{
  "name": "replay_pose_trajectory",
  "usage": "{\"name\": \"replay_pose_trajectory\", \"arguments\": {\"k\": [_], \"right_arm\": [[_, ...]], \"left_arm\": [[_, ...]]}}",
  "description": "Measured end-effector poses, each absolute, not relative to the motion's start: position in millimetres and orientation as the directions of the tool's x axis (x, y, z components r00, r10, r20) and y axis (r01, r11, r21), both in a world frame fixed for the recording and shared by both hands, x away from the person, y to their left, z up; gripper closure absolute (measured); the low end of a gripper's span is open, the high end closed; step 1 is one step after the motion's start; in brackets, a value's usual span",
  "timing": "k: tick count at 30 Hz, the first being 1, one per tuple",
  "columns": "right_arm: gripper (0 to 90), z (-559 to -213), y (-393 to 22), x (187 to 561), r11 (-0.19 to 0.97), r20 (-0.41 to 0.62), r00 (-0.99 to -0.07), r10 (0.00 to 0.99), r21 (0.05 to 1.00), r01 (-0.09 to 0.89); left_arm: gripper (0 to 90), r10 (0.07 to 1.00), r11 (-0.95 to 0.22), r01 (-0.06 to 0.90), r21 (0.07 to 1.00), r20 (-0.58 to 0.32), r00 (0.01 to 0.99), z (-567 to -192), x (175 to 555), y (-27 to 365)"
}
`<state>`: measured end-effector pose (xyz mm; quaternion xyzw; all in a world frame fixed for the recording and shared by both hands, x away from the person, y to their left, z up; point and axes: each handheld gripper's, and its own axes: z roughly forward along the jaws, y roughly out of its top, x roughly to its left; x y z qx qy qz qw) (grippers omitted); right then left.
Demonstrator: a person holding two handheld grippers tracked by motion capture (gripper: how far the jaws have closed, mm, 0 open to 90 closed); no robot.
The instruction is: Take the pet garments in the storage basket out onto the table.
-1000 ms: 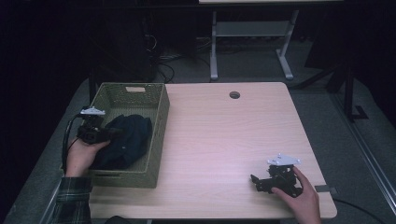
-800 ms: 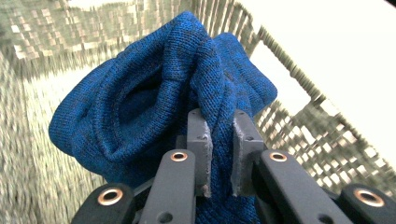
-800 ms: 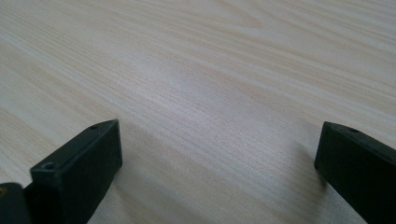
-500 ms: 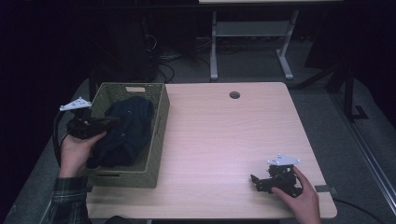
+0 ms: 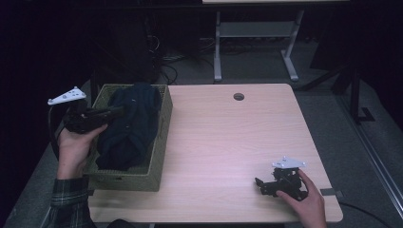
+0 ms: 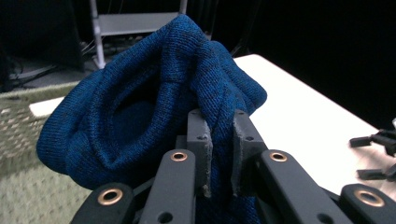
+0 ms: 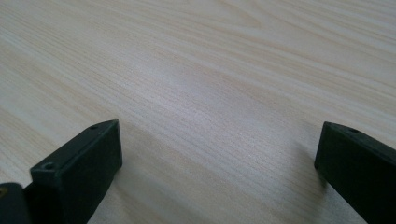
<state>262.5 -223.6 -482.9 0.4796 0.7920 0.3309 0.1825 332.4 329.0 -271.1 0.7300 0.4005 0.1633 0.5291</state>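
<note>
Left tongs (image 5: 119, 111) are pinching a fold of the dark blue knitted garment (image 5: 130, 123), which is raised partly out of the green woven basket (image 5: 161, 142) at the worktop's (image 5: 228, 137) left edge. Right tongs (image 5: 259, 185) rest on the worktop near its right front corner, spread wide with nothing between them.

table (image 5: 223, 142) centre: open | left edge: basket (image 5: 159, 142) wall, blue knit (image 5: 130, 123) heaped above rim

Black tongs (image 5: 112, 113) with brass rivets, grey plates; plaid sleeve (image 5: 66, 204).
</note>
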Motion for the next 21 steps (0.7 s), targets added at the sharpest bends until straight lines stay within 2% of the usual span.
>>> {"name": "replay_pose_trajectory", "arguments": {"k": [11, 21], "right_arm": [[0.4, -482.9, -223.6, 262.6, 0.321, 0.028, -0.473, 0.881, 0.699, 0.639], [0.4, -482.8, -223.4, 262.5, 0.318, 0.030, -0.472, 0.881, 0.699, 0.640]], "left_arm": [[80.4, 0.697, -0.087, 0.362, 0.928, -0.203, 0.688, -251.3, 336.8, 311.5], [80.4, 0.647, -0.112, 0.321, 0.940, -0.176, 0.742, -232.2, 344.9, 279.0]]}}
